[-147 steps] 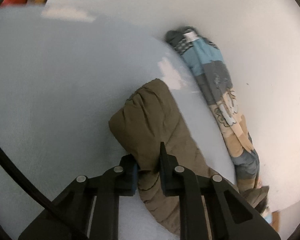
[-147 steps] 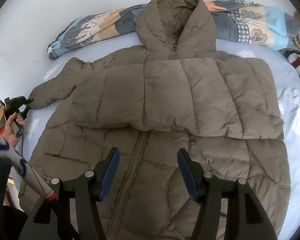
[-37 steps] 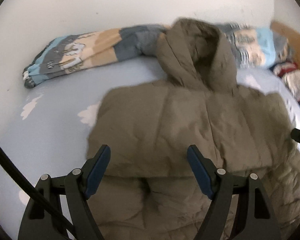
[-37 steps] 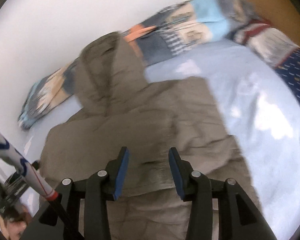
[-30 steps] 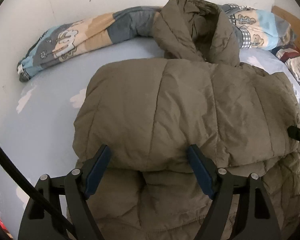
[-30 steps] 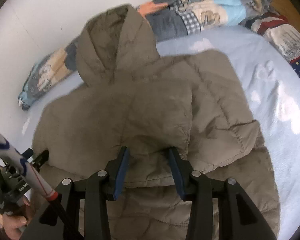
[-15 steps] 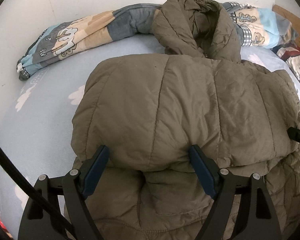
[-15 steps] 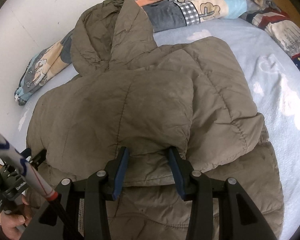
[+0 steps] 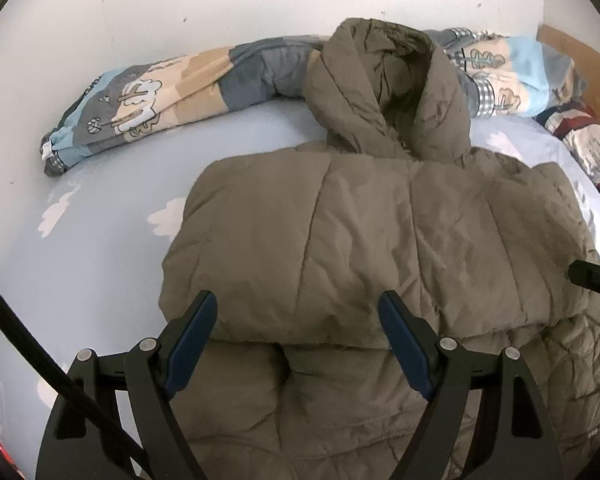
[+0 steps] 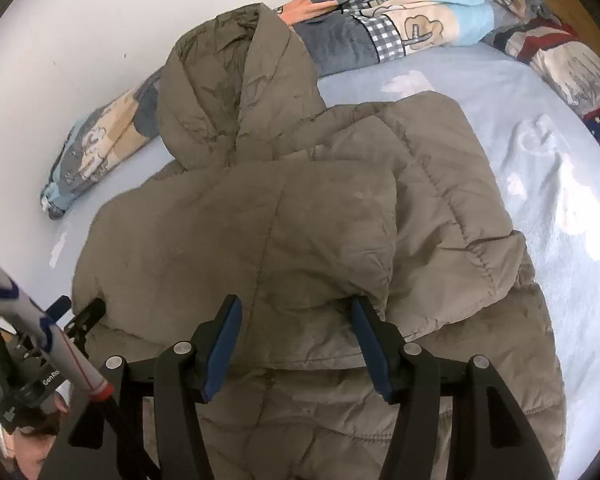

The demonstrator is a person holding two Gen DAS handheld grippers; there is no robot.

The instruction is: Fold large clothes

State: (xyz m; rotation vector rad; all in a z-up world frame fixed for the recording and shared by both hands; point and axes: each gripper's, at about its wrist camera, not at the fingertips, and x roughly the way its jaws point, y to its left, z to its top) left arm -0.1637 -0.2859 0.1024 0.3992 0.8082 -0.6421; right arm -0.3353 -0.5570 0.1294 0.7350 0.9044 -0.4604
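Jacket (image 9: 360,248) lies on the bed (image 9: 100,248), filling the centre and lower frame in both views, both sleeves folded across its chest; judging by this, the bottom half and hood (image 9: 384,92) remain to be folded. Left gripper (image 9: 300,344) hovers tilted down over the folded sleeve edge, jaws spread wide, gripping nothing. Right gripper (image 10: 296,340) tilts down likewise, its jaws opening off the sleeve cuff between them. Beyond, a rolled quilt (image 9: 148,100) lies along the wall at upper left.

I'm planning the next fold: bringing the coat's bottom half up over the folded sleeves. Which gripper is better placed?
Probably left gripper: wide open, centred over the coat. The right gripper is only now opening, off the sleeve cuff.
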